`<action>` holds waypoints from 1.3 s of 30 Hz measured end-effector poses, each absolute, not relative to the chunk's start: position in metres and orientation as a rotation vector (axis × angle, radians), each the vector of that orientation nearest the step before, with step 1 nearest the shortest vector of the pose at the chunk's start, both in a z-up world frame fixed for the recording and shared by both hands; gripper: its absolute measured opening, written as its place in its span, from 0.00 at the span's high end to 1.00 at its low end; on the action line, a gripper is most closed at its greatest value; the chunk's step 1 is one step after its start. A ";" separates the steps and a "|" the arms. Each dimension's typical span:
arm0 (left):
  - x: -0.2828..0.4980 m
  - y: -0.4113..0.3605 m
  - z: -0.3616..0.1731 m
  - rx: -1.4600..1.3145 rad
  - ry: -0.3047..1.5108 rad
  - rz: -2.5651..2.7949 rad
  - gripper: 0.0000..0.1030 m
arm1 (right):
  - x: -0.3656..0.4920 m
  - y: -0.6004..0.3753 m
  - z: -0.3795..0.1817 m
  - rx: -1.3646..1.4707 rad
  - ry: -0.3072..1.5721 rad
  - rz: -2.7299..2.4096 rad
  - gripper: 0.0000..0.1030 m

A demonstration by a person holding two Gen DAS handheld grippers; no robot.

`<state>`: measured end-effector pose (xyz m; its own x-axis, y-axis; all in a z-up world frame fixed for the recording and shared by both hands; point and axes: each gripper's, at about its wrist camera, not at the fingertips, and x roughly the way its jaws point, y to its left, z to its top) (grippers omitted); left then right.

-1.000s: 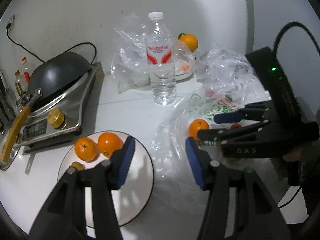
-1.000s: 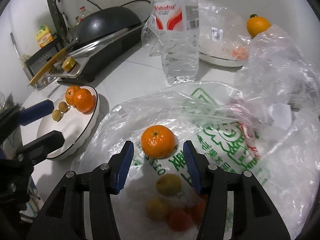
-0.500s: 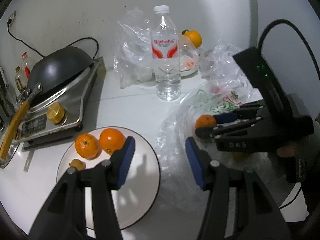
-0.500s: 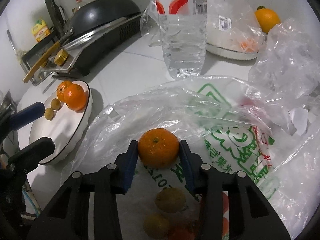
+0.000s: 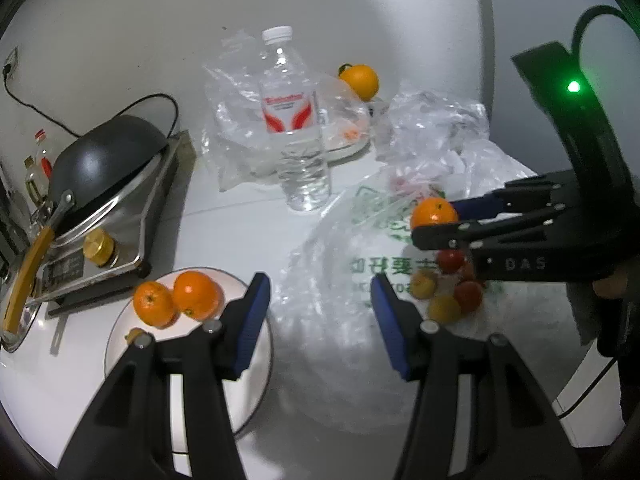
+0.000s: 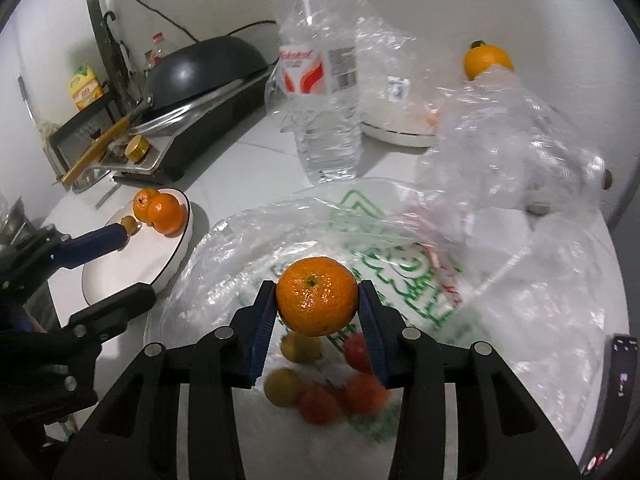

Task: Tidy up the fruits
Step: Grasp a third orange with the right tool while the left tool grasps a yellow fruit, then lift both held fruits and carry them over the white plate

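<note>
Orange mandarin (image 6: pixel 317 297) stem-end toward camera, pinched in right tool (image 6: pixel 318 316), left tool (image 5: pixel 320 320) spread

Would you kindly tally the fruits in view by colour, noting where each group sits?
Orange mandarins: 4: one in the right hand-held gripper, two on the round white plate, one by the far clear plastic bags.
Small red fruits in the printed clear plastic bag: 3.
Small yellow fruits in that bag: 2.
Total: 9, though the bagged ones are blurred.

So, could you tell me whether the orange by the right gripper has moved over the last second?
Yes: the orange, clamped by the right gripper, has risen off the plastic bag.
</note>
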<state>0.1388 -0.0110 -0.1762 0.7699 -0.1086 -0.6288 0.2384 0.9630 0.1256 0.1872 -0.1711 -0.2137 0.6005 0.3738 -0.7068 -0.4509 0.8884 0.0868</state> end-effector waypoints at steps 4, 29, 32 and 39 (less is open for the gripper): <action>0.140 -0.025 -0.176 0.219 0.671 -0.204 0.48 | 0.181 -0.183 -0.211 -0.094 0.785 0.470 0.58; 0.169 -0.086 -0.210 0.294 0.788 -0.243 0.48 | 0.183 -0.243 -0.219 -0.025 0.773 0.471 0.58; 0.174 -0.093 -0.216 0.303 0.803 -0.254 0.49 | 0.185 -0.247 -0.221 -0.018 0.773 0.476 0.58; 0.182 -0.105 -0.226 0.330 0.835 -0.270 0.59 | 0.190 -0.259 -0.229 -0.004 0.783 0.479 0.58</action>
